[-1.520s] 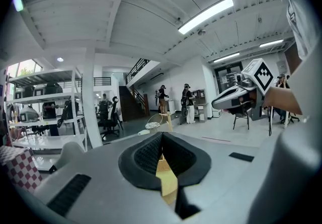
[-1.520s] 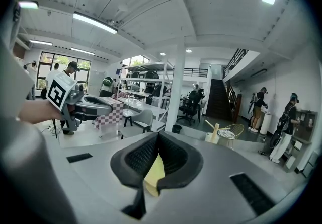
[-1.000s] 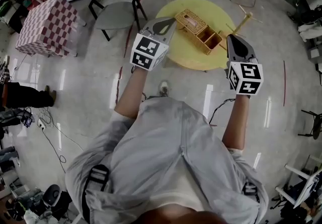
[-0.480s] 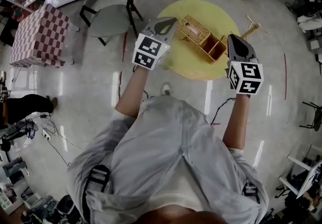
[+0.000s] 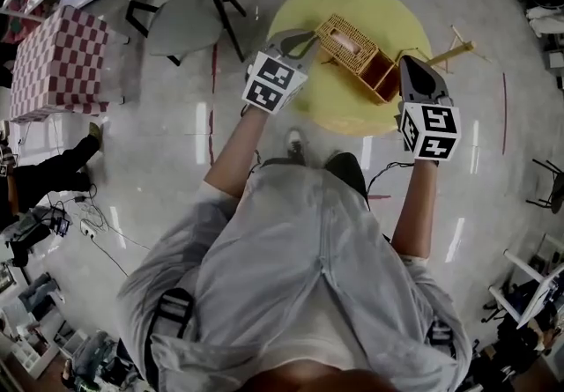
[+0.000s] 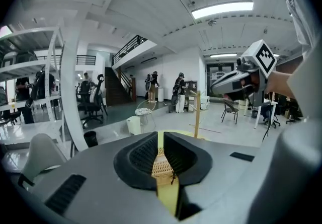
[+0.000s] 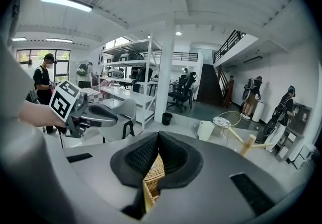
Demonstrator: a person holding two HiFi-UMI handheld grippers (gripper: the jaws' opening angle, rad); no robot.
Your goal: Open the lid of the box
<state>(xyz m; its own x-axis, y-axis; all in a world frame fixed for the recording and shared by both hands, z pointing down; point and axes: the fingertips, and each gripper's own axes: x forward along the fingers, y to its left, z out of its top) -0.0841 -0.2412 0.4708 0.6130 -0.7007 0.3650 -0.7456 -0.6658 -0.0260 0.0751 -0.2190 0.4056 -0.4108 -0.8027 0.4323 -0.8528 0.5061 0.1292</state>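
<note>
box (image 5: 354, 48) sits on round yellow desk (image 5: 379, 10), roughly mid-surface; long axis runs diagonal in head view, far-left end to near-right end; woven top shows at the far-left end, an open compartment at the near-right end; can't tell from here whether the lid is seated

left tool (image 5: 305, 35) hangs over the desk's left rim, tip pointing at the box's far-left end, just beside it; contact not clear; jaws drawn together to a thin slit, nothing gripped; left gripper view shows only wicker and yellow desk through the slit

right tool (image 5: 408, 66) is at the desk's right side, tip just beside the box's near-right end; jaws clenched, tips meeting, nothing held; wicker visible below the tips in right gripper view

box lies between the two tools; both tools angle inward toward it

edges: both box ends stay inside the desk rim; near-right end is closer to the rim than the far-left one

room: bare desk beyond the box on the far-right side and in a strip on the near side; wooden stand (image 5: 442, 53) stands off the desk's right rim, near the right tool; grey chair (image 5: 176, 3) well apart to the left; checkered block (image 5: 57, 60) further left on the floor
</note>
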